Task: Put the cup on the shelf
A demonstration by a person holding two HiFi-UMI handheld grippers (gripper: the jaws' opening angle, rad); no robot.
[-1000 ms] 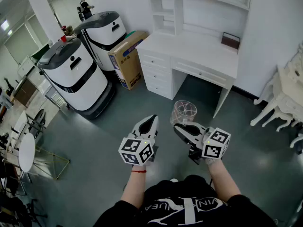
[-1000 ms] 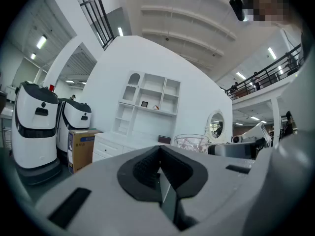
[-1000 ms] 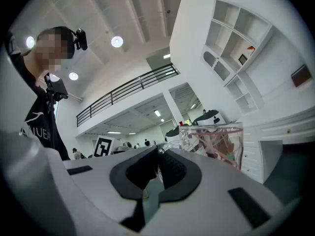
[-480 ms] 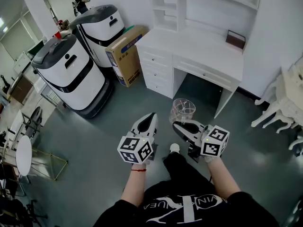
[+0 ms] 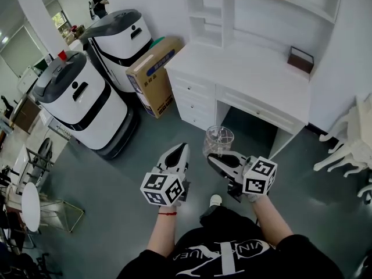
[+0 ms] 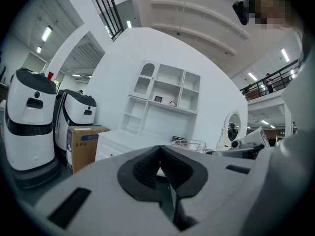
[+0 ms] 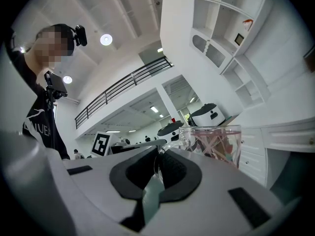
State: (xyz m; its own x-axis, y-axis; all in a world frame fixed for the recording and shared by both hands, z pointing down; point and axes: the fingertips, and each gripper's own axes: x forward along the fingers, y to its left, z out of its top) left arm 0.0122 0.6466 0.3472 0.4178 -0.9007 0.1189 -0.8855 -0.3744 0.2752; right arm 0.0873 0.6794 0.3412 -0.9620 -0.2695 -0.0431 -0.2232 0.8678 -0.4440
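Grey floor (image 5: 122, 176) bears 2 white robots (image 5: 81, 106), cardboard box (image 5: 152, 74), desk (image 5: 250, 77) with shelf (image 5: 258, 13)

A large open hall, more a showroom or test space than a home: a white surface with drawers (image 5: 250, 77) and a white shelf unit (image 5: 210, 10) stand like bedroom furniture on a bare grey floor (image 5: 116, 182), beside two big white-and-black machines (image 5: 75, 100) and a cardboard box (image 5: 152, 74). A railed mezzanine (image 7: 123, 85) and round ceiling lights (image 7: 106, 39) show high overhead

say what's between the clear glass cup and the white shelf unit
Head view: from the clear glass cup, grey floor, then the white desk and its drawers, then the white shelf unit.
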